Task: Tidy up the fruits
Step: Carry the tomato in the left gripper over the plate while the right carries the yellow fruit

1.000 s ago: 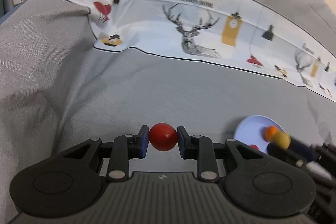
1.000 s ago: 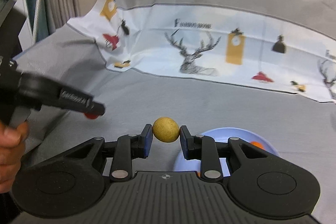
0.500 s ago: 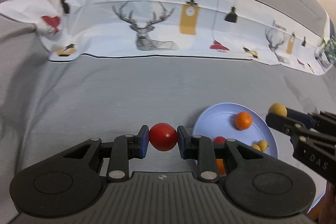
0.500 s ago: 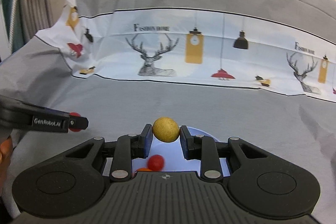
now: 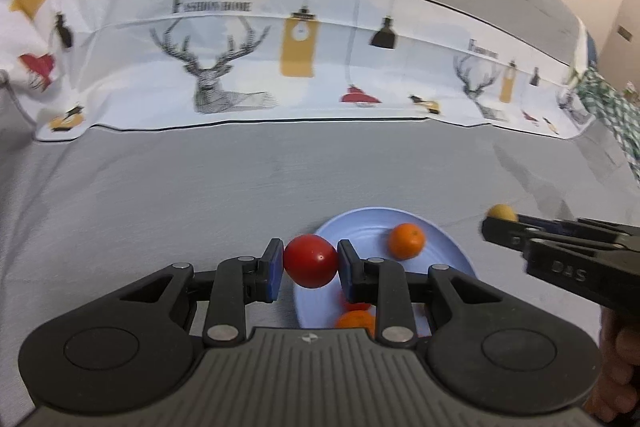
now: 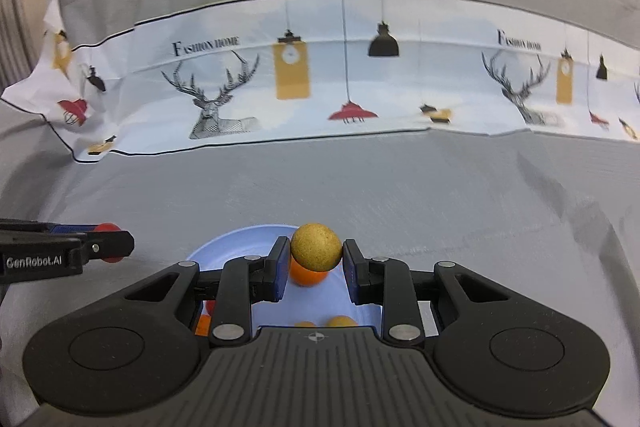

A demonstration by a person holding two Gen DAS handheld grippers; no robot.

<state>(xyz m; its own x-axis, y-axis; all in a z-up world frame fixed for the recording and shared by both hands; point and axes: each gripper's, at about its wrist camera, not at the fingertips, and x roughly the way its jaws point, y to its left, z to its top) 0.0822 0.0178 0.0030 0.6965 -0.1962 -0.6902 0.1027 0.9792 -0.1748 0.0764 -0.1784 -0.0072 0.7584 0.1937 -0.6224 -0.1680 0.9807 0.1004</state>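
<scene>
My left gripper [image 5: 310, 261] is shut on a red tomato [image 5: 310, 261], held above the left rim of a light blue plate [image 5: 360, 227]. My right gripper [image 6: 316, 255] is shut on a yellow-brown round fruit [image 6: 316, 253], held over the same plate [image 6: 240, 239]. An orange [image 5: 406, 241] lies on the plate, with more orange and red fruit partly hidden behind the gripper bodies. The right gripper also shows in the left wrist view [image 5: 500, 223], to the right of the plate. The left gripper also shows in the right wrist view [image 6: 108, 243], at the left.
A grey cloth [image 5: 200, 187] covers the surface. A white printed cloth with deer and lamps [image 5: 240, 67] lies folded across the back. A green checked fabric [image 5: 612, 115] is at the far right edge.
Both grippers have moved in over the plate with their fruits still held. The left one has shifted right toward the plate's rim; the right one is now above the orange.
</scene>
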